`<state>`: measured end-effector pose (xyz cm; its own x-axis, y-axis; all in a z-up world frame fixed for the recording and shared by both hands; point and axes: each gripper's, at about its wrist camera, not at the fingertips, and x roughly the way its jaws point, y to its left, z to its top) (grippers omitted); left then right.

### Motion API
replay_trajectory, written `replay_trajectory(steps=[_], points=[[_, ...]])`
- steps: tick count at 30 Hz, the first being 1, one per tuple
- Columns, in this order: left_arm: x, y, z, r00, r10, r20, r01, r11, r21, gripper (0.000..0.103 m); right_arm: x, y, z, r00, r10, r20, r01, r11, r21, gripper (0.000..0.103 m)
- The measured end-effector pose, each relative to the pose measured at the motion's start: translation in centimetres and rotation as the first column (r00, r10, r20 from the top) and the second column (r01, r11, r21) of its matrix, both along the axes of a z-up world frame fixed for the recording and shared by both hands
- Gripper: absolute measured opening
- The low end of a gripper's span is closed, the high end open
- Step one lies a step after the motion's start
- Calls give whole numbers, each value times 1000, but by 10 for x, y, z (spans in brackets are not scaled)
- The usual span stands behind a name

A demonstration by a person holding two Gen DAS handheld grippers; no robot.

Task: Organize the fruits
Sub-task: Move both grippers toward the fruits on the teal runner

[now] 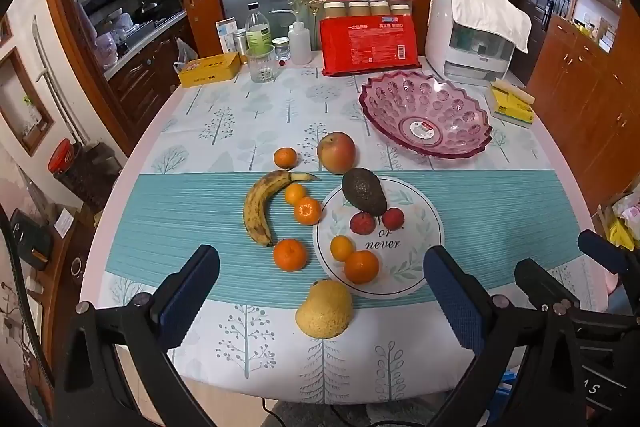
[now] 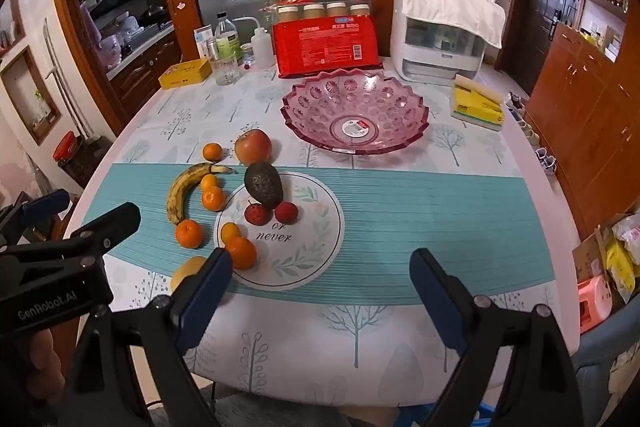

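An empty pink glass bowl (image 1: 426, 117) (image 2: 355, 113) stands at the back right of the table. Loose fruit lies on the teal placemat: a spotted banana (image 1: 260, 205) (image 2: 182, 193), an apple (image 1: 336, 151) (image 2: 253, 146), an avocado (image 1: 364, 191) (image 2: 264, 185), two red lychees (image 1: 363, 223), several tangerines (image 1: 291, 254) (image 2: 189, 233) and a yellow pear (image 1: 325, 309) (image 2: 188, 271). My left gripper (image 1: 320, 287) is open, above the near edge, the pear between its fingers. My right gripper (image 2: 320, 283) is open and empty, right of the fruit.
A red package (image 1: 370, 45), a white appliance (image 1: 474, 31) under a cloth, a yellow tin (image 1: 209, 69), a glass (image 1: 262, 65), bottles (image 1: 258, 27) and a yellow sponge pack (image 1: 512, 103) line the back of the table. The table's near edge is just below the grippers.
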<state>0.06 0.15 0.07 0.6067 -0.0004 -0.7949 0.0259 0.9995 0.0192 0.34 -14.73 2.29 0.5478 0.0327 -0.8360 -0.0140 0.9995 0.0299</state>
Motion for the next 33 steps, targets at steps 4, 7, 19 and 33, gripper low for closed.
replay_trajectory(steps=[4, 7, 19, 33], points=[[4, 6, -5, 1000, 3, -6, -3, 1000, 0, 101, 6, 2, -2, 1000, 9, 4, -9, 1000, 1, 91], [4, 6, -3, 1000, 8, -2, -8, 1000, 5, 101, 7, 3, -4, 1000, 10, -4, -10, 1000, 9, 91], [18, 8, -10, 1000, -2, -17, 2, 1000, 15, 101, 21, 2, -8, 1000, 13, -19, -13, 1000, -2, 91], [35, 26, -34, 998, 41, -54, -44, 997, -64, 101, 26, 2, -7, 998, 58, 3, -57, 988, -140, 91]])
